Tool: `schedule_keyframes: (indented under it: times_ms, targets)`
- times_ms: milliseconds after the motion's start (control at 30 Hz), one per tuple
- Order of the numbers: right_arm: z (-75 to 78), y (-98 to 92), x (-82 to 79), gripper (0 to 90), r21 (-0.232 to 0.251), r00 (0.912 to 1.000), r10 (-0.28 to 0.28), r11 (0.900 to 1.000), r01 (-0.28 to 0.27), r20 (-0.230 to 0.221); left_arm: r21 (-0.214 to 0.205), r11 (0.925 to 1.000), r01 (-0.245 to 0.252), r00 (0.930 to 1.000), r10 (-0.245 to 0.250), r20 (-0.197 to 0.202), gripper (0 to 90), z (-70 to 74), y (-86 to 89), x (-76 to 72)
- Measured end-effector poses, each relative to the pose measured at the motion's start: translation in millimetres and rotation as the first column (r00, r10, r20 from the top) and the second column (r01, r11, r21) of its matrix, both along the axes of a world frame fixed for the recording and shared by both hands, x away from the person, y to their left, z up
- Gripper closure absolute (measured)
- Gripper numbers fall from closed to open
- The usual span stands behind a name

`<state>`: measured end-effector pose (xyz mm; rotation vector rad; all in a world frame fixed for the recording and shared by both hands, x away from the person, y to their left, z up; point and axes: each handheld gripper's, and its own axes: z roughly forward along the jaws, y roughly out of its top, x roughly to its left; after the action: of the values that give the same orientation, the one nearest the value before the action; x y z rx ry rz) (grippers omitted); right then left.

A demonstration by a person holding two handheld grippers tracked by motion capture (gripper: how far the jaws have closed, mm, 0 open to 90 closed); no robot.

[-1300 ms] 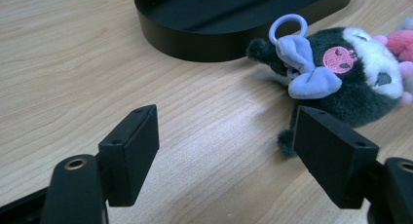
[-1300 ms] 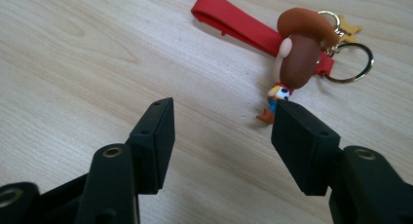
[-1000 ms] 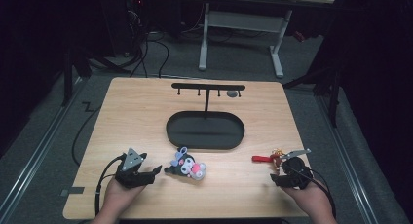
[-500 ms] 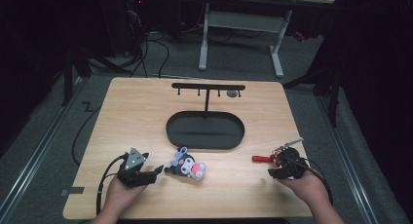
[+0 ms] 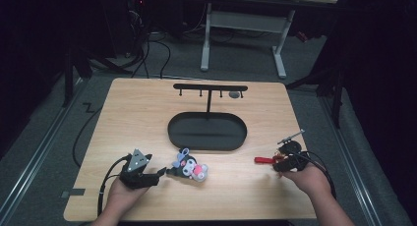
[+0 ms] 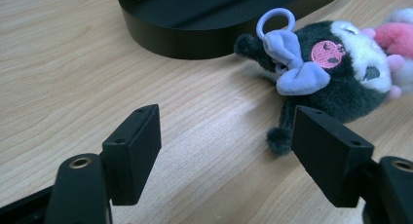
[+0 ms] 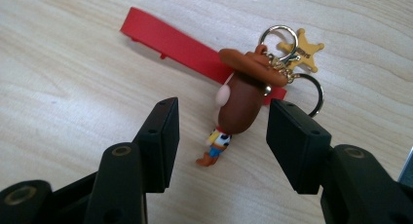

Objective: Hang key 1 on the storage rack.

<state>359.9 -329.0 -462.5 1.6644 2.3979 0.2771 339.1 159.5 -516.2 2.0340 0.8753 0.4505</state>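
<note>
1. Your right gripper (image 7: 220, 124) has slid in from the table's right edge since a second ago and now sits over the cowboy keychain (image 7: 239, 95). In the right gripper view the figure lies between the jaws.
2. Those jaws have just been closing. They stand partly spread, with a gap on each side of the figure, so the pads do not press on it yet.
3. The keychain lies flat on the table (image 5: 147, 113), near its right front corner. Its red strap (image 7: 168, 39) runs away from you, and the star charm (image 7: 303, 49) and rings sit at the hat end.
4. This suggests the pick-up is about to happen: the approach looks finished and what remains is the squeeze.
5. Your left gripper (image 6: 224, 148) has kept its place. Its jaws are spread wide, empty, and aimed at the plush keychain (image 6: 336, 73), which lies just beside the black stand's oval base (image 5: 206, 132).
6. The hooks on the stand's crossbar (image 5: 210, 87) look mostly free, with 1 small grey item near the right end.
</note>
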Motion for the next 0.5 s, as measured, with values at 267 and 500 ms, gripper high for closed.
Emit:
schedule_keyframes:
  times_ms: [267, 500]
  targets:
    - [-9.1, -3.1, 11.6, 51.2, -0.008, 0.9977, -0.053, 0.9986, 0.053, -0.042, -0.007, 1.0000, 0.004, 1.0000, -0.004, 0.005, 27.6, 2.7, -0.2, -2.3]
    - [-16.6, -1.9, 17.9, 56.2, -0.019, 0.9966, -0.055, 0.9984, 0.054, -0.062, -0.012, 0.9999, -0.003, 1.0000, 0.003, 0.009, 28.1, 2.9, 1.0, -2.4]
